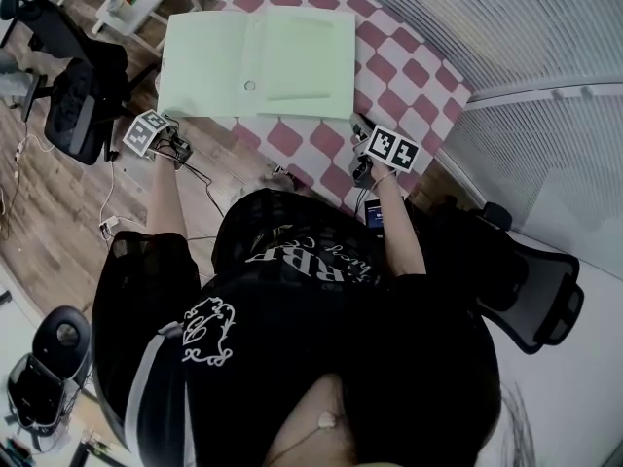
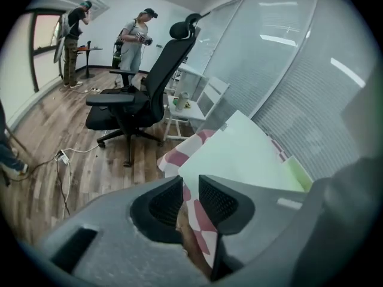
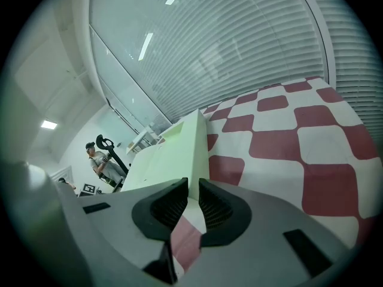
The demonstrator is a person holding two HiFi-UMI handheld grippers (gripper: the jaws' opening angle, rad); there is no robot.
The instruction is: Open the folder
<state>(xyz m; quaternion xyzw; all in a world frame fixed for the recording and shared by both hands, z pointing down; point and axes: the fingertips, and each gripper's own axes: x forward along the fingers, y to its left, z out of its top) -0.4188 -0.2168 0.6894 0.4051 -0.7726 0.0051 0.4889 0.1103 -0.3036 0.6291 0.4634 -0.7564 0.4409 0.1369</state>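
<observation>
At twelve o'clock the folder (image 1: 255,61) lies open; left gripper (image 2: 190,187) and right gripper (image 3: 192,190) gape slightly, empty; snagging the tablecloth (image 1: 389,66) might drag it.

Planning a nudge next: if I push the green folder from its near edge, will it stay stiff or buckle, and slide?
The green folder probably stays stiff: its covers lie flat with straight edges, and the right gripper view shows a thick, board-like corner. On the checked tablecloth, it may drag the fabric rather than slide.
</observation>
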